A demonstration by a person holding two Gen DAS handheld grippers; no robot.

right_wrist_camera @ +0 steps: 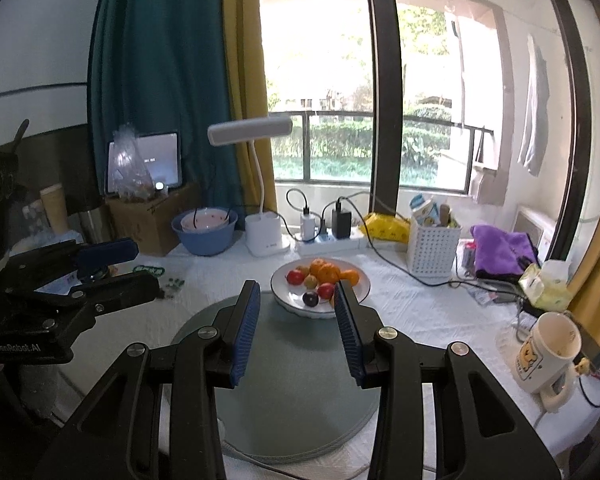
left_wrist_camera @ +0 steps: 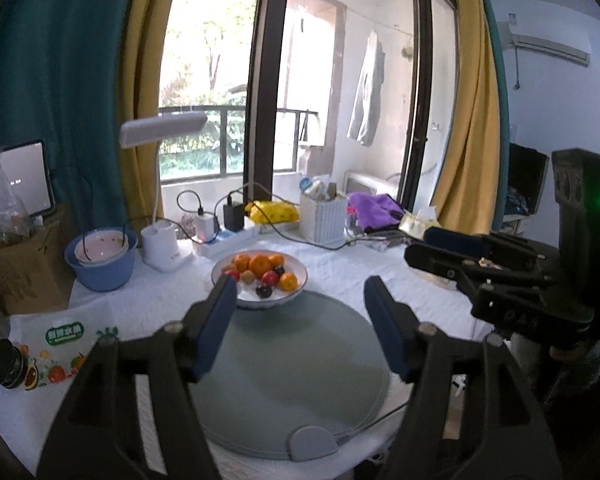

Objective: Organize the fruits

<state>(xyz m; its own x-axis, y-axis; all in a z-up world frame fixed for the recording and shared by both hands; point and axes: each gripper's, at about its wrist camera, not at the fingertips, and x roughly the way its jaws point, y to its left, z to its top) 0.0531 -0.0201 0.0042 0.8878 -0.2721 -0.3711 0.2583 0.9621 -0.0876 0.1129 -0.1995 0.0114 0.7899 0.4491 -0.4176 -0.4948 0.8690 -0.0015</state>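
A white bowl (left_wrist_camera: 300,286) (right_wrist_camera: 362,280) stands on the white tablecloth at the far edge of a round grey-green mat (left_wrist_camera: 300,360) (right_wrist_camera: 296,380). It holds oranges (left_wrist_camera: 260,265) (right_wrist_camera: 327,274), red fruits (left_wrist_camera: 270,279) and dark plums (right_wrist_camera: 310,299). My left gripper (left_wrist_camera: 300,284) hovers over the mat short of the bowl, open wide with nothing between its blue pads. My right gripper (right_wrist_camera: 297,286) is beside it, also above the mat, jaws apart and empty. Each gripper shows in the other's view: the right gripper (left_wrist_camera: 416,246) and the left gripper (right_wrist_camera: 144,266).
Behind the bowl are a blue basin (left_wrist_camera: 100,268) with a pink bowl in it, a white desk lamp (left_wrist_camera: 160,244), a power strip with cables (left_wrist_camera: 220,240), a white basket (left_wrist_camera: 324,220) and a purple cloth (left_wrist_camera: 374,208). A mug (right_wrist_camera: 548,352) stands at the right and a cardboard box (left_wrist_camera: 24,276) at the left.
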